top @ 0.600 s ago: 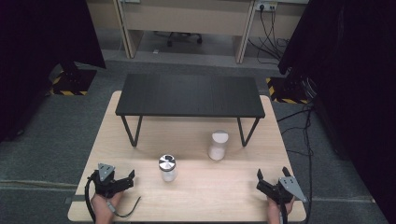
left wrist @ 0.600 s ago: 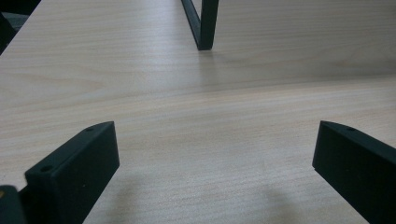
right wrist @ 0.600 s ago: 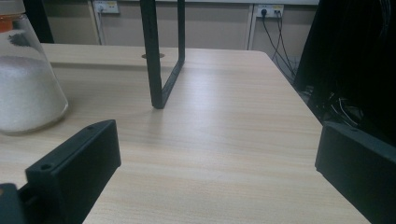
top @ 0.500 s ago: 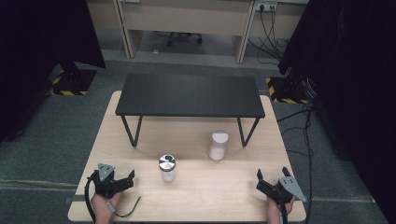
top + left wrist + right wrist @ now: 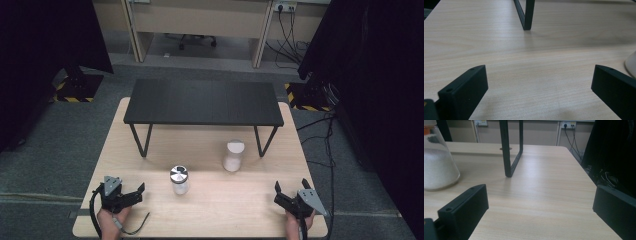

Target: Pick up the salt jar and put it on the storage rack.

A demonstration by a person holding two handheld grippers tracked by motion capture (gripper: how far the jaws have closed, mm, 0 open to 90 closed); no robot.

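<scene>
Both grippers rest at the near table edge, jaws spread and empty; two jars stand between them, untouched.

The left gripper (image 5: 131, 196) sits at the near left corner of the table (image 5: 210, 215) (pale wood-grain top, smooth, matte), its flat black blocky jaws wide apart with only bare wood between them in the left gripper view (image 5: 539, 85). The right gripper (image 5: 283, 197) sits at the near right corner, jaws equally wide (image 5: 540, 205). The capped jar (image 5: 179, 180), a clear cylinder with a shiny round metal lid, stands nearer the left gripper. The white jar (image 5: 233, 155), rounded and holding a grainy white fill, stands farther back, just beside a leg of the black bench (image 5: 202, 101), a flat dark slab on thin angular metal legs.
</scene>
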